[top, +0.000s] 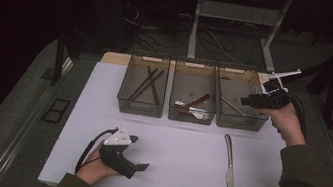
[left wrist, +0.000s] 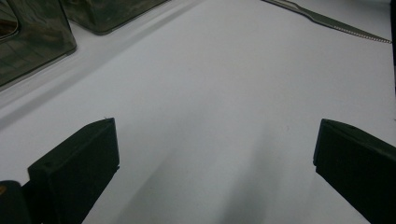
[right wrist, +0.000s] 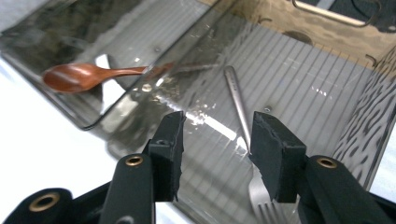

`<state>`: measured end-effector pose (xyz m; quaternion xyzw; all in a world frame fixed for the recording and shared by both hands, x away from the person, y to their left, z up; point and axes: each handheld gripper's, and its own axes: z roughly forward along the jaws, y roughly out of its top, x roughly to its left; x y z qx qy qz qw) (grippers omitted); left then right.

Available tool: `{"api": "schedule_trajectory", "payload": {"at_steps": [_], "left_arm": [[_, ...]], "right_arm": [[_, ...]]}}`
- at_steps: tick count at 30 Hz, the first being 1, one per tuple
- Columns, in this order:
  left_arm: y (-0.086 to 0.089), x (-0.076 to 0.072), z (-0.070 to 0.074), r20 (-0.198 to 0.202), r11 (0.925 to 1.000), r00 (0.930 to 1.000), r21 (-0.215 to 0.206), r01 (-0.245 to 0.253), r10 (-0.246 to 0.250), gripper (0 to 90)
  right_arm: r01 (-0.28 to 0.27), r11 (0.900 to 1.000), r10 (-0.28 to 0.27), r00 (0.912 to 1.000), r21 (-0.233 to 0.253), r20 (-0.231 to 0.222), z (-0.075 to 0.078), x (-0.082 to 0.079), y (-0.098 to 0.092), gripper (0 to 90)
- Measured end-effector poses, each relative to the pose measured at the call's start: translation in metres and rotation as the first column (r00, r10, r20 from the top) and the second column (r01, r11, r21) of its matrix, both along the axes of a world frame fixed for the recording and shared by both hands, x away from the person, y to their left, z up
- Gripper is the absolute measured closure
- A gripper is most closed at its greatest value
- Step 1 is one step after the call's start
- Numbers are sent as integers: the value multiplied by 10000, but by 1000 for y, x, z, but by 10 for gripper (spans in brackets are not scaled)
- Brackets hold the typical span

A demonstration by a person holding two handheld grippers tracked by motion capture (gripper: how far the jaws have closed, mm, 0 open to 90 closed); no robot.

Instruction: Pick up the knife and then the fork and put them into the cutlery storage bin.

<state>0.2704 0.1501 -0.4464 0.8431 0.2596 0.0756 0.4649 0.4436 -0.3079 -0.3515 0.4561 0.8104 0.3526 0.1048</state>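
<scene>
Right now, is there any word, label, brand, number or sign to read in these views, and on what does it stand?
None can be read.
The three bins, the knife, the fork, the wooden spoon and both grippers, left and right, bear no legible marking.

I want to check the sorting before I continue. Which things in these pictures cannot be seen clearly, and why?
- Fork in the right bin: in the right gripper view, its tines are hidden behind the right gripper.
- Middle bin: in the high view, the pieces beside the wooden spoon are too small and dim to name.
- Knife: in the left gripper view, its ends are cut off by the frame edges.
</scene>
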Motion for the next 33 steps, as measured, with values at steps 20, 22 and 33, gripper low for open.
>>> {"api": "schedule_trajectory", "payload": {"at_steps": [20,22,33], "left_arm": [[-1,-1,0,15,10000,10000,35,-12,12,0],[-1,-1,0,22,10000,10000,44,-7,7,0],[-2,-1,0,26,10000,10000,57,34,-34,0]], "right_arm": [[-1265,9920,1264,9898,-21,664,-10,-79,8,825],[-1402,9901,1406,9881,-103,620,-15,-84,10,854],[-1644,9852,1655,9860,-476,215,-42,-95,18,892]]}}
